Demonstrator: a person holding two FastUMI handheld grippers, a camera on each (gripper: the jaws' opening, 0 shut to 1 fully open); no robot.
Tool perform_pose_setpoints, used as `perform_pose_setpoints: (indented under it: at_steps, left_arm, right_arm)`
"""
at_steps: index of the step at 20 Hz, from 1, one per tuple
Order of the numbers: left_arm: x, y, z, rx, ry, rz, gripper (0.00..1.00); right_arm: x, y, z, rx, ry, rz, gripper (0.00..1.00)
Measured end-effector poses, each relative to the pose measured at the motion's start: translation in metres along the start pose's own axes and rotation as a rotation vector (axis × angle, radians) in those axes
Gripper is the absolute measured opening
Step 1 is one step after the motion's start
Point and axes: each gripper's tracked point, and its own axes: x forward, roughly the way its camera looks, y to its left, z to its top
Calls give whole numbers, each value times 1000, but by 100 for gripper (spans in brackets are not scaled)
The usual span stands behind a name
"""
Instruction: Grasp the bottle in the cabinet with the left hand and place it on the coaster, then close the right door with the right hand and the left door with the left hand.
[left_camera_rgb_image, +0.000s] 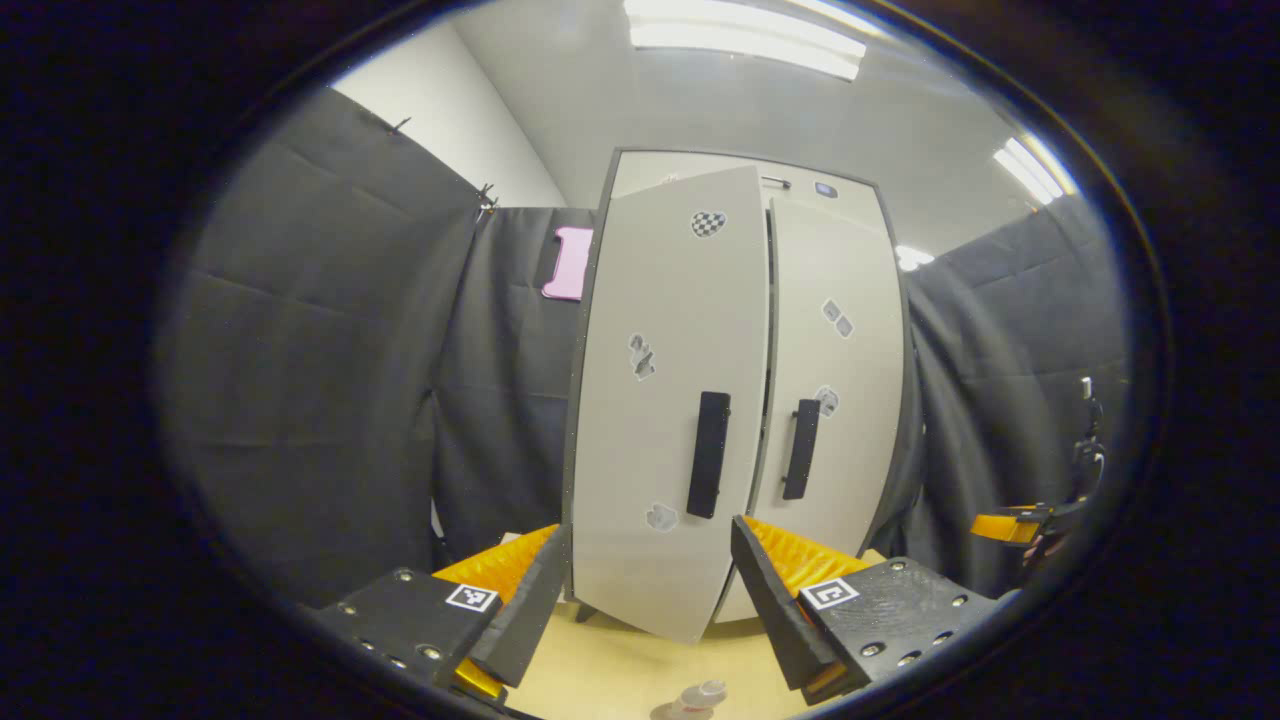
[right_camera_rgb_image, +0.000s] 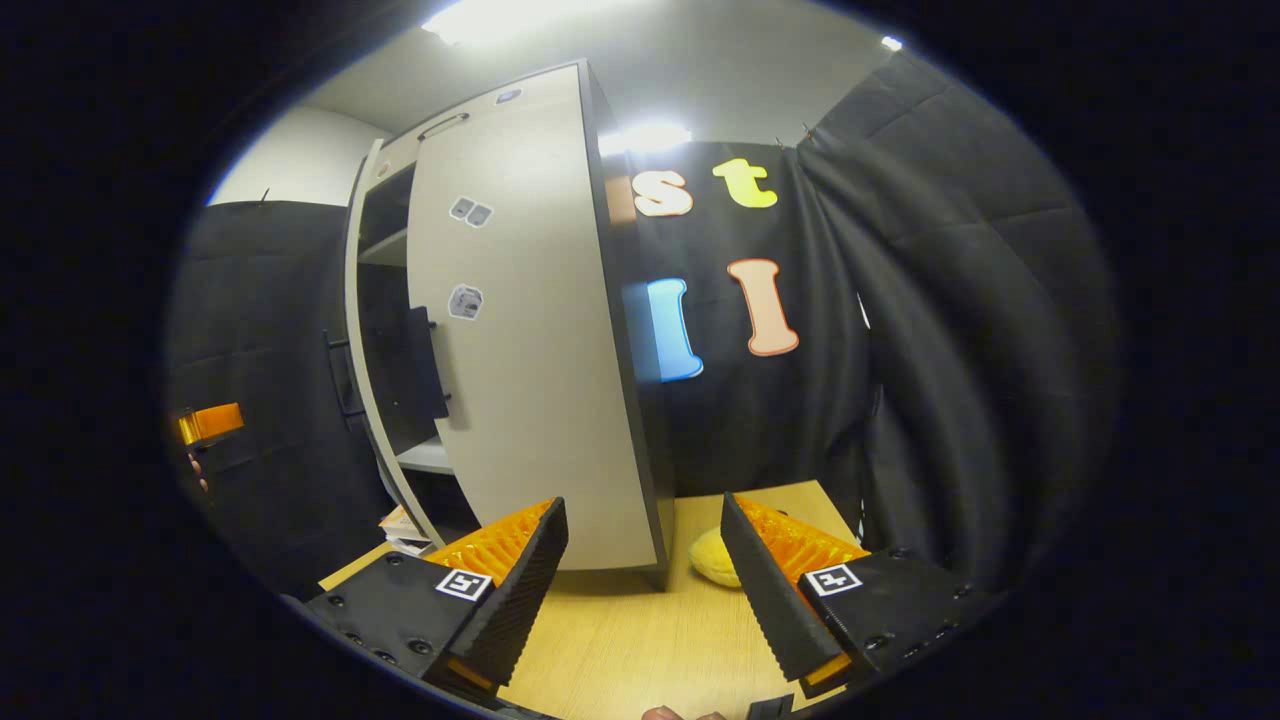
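The pale cabinet (left_camera_rgb_image: 690, 170) stands straight ahead in the left gripper view. Its left door (left_camera_rgb_image: 660, 400) hangs slightly ajar, and the right door (left_camera_rgb_image: 845, 380) sits flush; both carry black handles. A small clear bottle (left_camera_rgb_image: 700, 697) with a white cap stands on the wooden table just below my left gripper (left_camera_rgb_image: 650, 540), which is open and holds nothing. In the right gripper view I see the cabinet from its right side, with the right door (right_camera_rgb_image: 530, 380) shut and a shelf (right_camera_rgb_image: 425, 455) showing through the gap. My right gripper (right_camera_rgb_image: 642, 520) is open and holds nothing, in front of the cabinet's lower right corner.
A yellow rounded object (right_camera_rgb_image: 710, 558) lies on the table (right_camera_rgb_image: 640, 640) beside the cabinet's right corner. Some papers or books (right_camera_rgb_image: 403, 530) lie under the cabinet's left side. Black cloth walls close in on both sides.
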Motion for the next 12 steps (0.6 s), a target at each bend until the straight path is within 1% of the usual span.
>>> perform_pose_setpoints:
  at_steps: [1,2,6,9,12]
  left_arm:
    - [-3,4,-1,9,0,-3,93]
    - [-1,9,1,34,0,0,100]
    - [1,40,-1,157,10,36,99]
    - [16,53,3,172,9,10,100]
    - [24,60,5,179,0,4,100]
  right_arm:
    - [2,2,0,-10,-7,-14,98]
    - [4,9,-2,-13,1,-20,98]
    - [20,39,-4,-12,21,-42,98]
    - [26,58,0,-10,11,-61,98]
    - [28,68,-5,10,34,-64,98]
